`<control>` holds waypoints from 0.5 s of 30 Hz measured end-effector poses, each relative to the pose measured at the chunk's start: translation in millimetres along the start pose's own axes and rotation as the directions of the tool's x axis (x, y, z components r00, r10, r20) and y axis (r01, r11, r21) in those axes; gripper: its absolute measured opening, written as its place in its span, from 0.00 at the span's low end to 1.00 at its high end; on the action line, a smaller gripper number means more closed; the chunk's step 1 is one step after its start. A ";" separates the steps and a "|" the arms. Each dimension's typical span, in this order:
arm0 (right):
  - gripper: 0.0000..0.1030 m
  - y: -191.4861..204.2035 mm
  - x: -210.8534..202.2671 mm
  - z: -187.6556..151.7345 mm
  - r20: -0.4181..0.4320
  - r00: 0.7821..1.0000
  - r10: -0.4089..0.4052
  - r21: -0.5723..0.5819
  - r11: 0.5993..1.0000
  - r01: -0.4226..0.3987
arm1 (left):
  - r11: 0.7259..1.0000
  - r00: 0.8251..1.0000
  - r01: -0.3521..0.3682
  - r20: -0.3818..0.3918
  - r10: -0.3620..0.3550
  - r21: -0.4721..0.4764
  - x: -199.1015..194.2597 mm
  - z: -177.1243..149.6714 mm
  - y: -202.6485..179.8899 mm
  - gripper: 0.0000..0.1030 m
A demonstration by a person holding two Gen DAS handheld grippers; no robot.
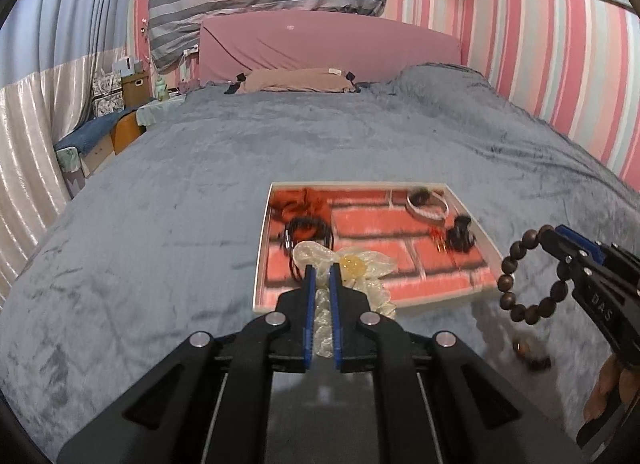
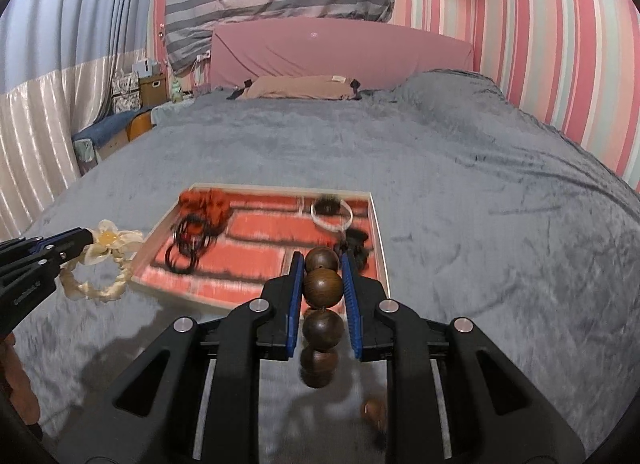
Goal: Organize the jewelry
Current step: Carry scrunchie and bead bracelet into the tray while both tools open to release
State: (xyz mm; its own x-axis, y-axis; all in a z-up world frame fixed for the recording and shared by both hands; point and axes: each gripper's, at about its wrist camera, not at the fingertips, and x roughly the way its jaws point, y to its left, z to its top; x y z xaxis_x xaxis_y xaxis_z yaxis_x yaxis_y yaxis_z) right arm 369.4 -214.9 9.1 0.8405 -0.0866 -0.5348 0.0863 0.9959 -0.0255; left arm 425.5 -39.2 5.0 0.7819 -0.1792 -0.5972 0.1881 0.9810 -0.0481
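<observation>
Grey bedspread (image 1: pixel 168 191): left gripper (image 1: pixel 322 270) pinches cream scrunchie (image 1: pixel 352 264); right gripper (image 2: pixel 322 260) clamps seemingly wooden bead bracelet (image 2: pixel 323 284).

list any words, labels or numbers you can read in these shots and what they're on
"DAS" – white letters on the black body of the right hand-held gripper, seen from the left wrist view; it may be part of a longer word.
White lettering on the left hand-held gripper in the right wrist view – too small and blurred to read.
Small pale mark on the pink headboard – too small to read.
No text shows on the tray or the jewelry.
</observation>
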 end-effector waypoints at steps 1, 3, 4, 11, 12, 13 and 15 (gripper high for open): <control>0.19 -0.2 4.1 6.8 0.005 1.000 0.000 0.002 1.000 0.000 | 1.000 1.000 0.000 0.000 0.000 -0.006 5.7 6.3 0.7 0.07; 0.19 -2.1 12.1 16.6 0.012 1.000 0.000 0.007 1.000 0.000 | 1.000 1.000 0.000 -0.006 0.000 -0.011 17.4 14.9 1.5 0.07; 0.19 -3.4 18.9 22.1 0.016 1.000 0.001 0.013 1.000 -0.001 | 1.000 1.000 -0.001 -0.009 0.001 -0.017 23.8 17.7 2.5 0.07; 0.19 -12.4 65.2 24.3 -0.011 1.000 0.022 0.046 0.999 -0.021 | 0.999 0.996 0.029 -0.078 -0.032 -0.045 78.1 13.4 7.2 0.07; 0.19 -13.5 72.0 20.6 -0.022 1.000 0.023 0.047 0.999 -0.022 | 0.999 0.996 0.021 -0.084 -0.025 -0.050 85.6 9.5 8.4 0.07; 0.19 -15.5 80.7 14.4 -0.039 0.999 0.024 0.048 0.999 -0.022 | 0.998 0.995 0.020 -0.094 -0.025 -0.061 93.2 5.4 10.5 0.07; 0.19 -20.1 95.5 2.3 -0.072 0.997 0.019 0.056 0.998 -0.015 | 0.996 0.993 0.023 -0.116 -0.032 -0.083 105.5 -1.5 16.0 0.07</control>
State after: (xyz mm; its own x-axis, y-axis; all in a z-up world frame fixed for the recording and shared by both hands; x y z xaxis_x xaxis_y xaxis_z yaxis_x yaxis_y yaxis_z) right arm 449.2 -243.2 -39.5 0.8012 -0.0656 -0.5947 0.1038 0.9941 0.0301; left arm 510.0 -42.4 -59.9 0.7014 -0.2011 -0.6839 0.1562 0.9794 -0.1278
